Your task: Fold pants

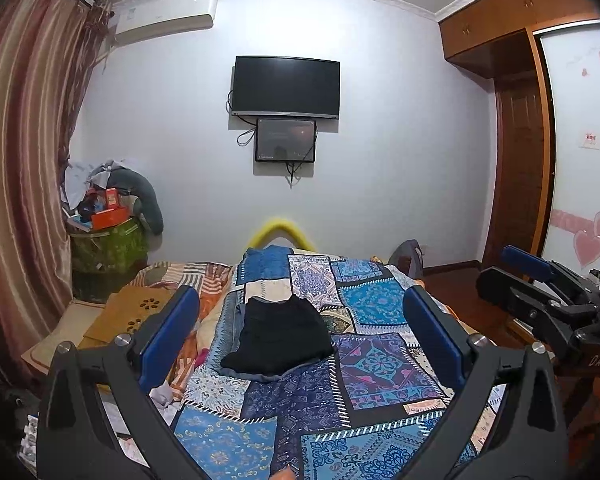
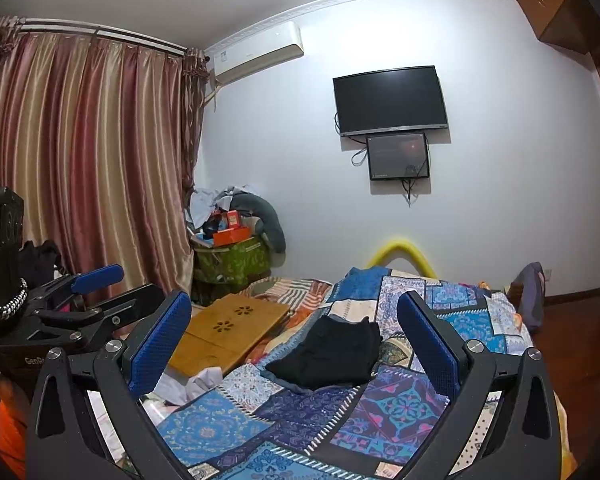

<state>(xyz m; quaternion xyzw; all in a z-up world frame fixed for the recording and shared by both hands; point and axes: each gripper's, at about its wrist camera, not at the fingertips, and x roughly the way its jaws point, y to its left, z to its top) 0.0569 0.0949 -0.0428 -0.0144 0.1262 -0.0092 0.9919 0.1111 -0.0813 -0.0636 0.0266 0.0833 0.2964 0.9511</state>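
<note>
**On the quilt: pants folded, both grippers empty**

On the quilt [image 1: 380,368] the black pants [image 1: 282,340] lie folded, right of the wooden tray [image 2: 228,328]. I hold my left gripper [image 1: 300,336] and right gripper [image 2: 294,340] above the quilt, jaws spread wide, gripping nothing.

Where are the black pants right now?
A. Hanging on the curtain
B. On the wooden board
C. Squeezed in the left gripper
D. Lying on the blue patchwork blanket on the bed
D. The black pants lie in a compact pile on the patchwork blanket, with the left gripper and right gripper both open and holding nothing, away from the wooden board.
</note>
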